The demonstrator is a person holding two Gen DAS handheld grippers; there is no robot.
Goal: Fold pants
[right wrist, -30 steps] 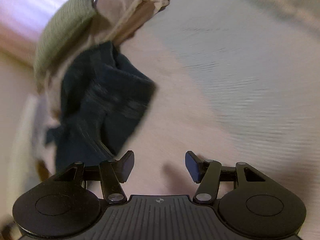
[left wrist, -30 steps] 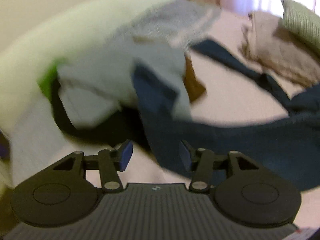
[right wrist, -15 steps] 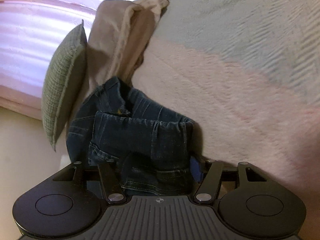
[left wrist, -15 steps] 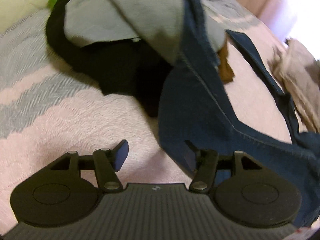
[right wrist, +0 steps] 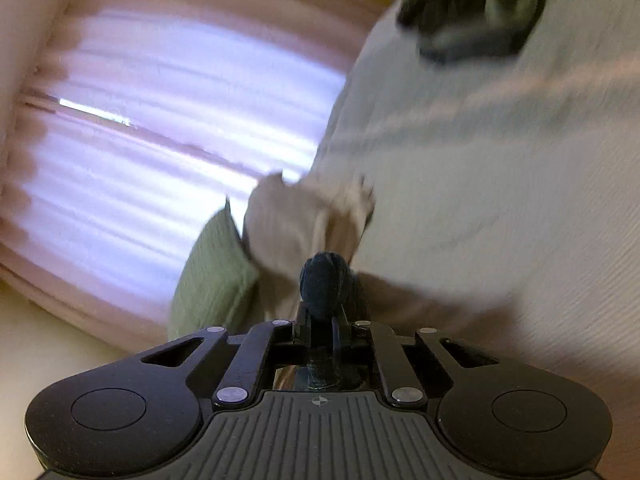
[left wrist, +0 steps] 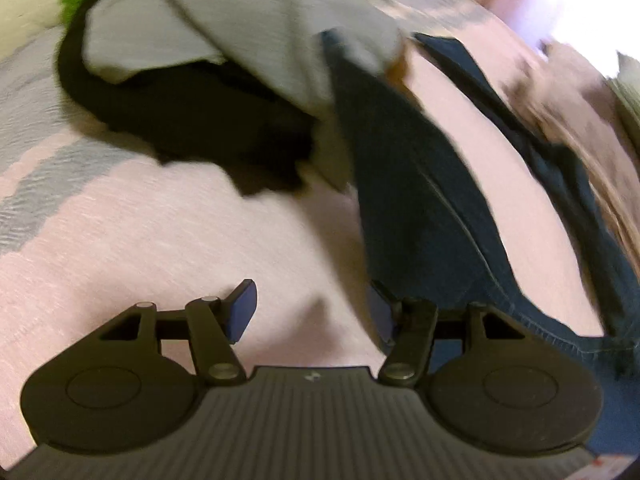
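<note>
Dark blue jeans (left wrist: 416, 184) lie stretched over the pink bedspread (left wrist: 160, 220) in the left wrist view, one leg running up toward a clothes pile, the other toward the right. My left gripper (left wrist: 310, 312) is open just left of that leg; its right finger touches the denim edge. In the right wrist view my right gripper (right wrist: 322, 324) is shut on a bunched fold of the jeans (right wrist: 324, 280), lifted off the bed. The remainder of the jeans is hidden under that gripper.
A pile of grey (left wrist: 248, 28) and black (left wrist: 192, 120) clothes lies at the back left of the bed. Beige fabric (right wrist: 304, 224) and a green checked cushion (right wrist: 212, 276) sit by the curtained window (right wrist: 168, 120). A dark garment (right wrist: 472, 12) lies far off.
My right gripper has closed on the jeans' bunched end and lifted it, swinging toward the window. The left gripper stayed open and shifted slightly left of the denim leg.
</note>
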